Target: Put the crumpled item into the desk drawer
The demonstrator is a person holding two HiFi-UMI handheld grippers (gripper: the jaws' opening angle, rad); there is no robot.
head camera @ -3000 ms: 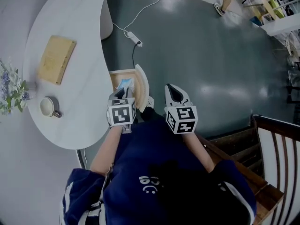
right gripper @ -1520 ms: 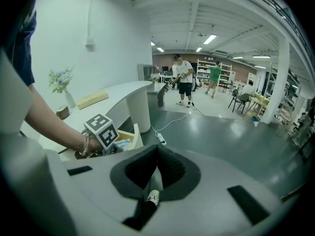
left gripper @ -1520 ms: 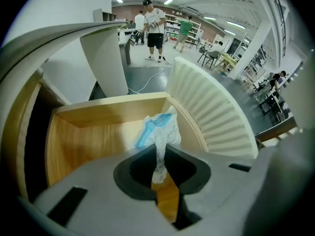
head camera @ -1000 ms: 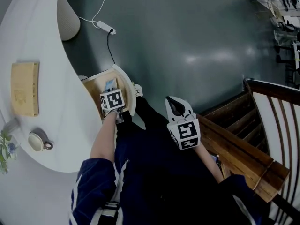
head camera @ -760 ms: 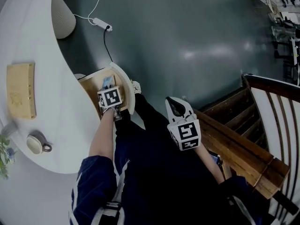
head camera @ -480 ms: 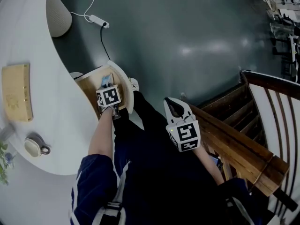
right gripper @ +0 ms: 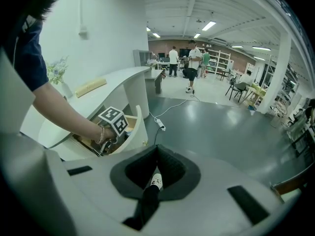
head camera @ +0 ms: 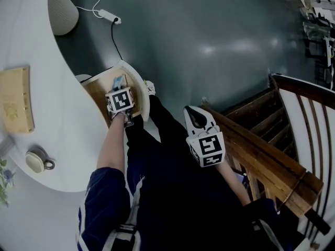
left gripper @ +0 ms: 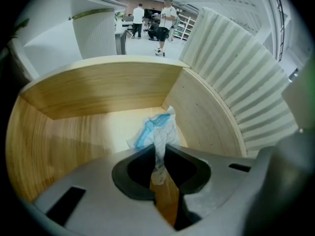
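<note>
Fingers, left gripper (left gripper: 160, 156): narrow, pinched on the crumpled item (left gripper: 156, 129), white and pale blue. Its bulk lies just beyond the tips inside the wooden drawer (left gripper: 98, 90), near the right wall. Fingers, right gripper (right gripper: 156, 156): closed together, nothing held; drawer well to their left. Beyond: white tabletop (head camera: 36, 41).

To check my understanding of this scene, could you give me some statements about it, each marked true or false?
1. The left gripper holds the crumpled item. True.
2. The drawer is closed. False: it stands open, and the item is held inside it.
3. The right gripper holds a cup. False: its jaws are together and empty; the cup stands on the desk.
4. The crumpled item is white and blue. True.
</note>
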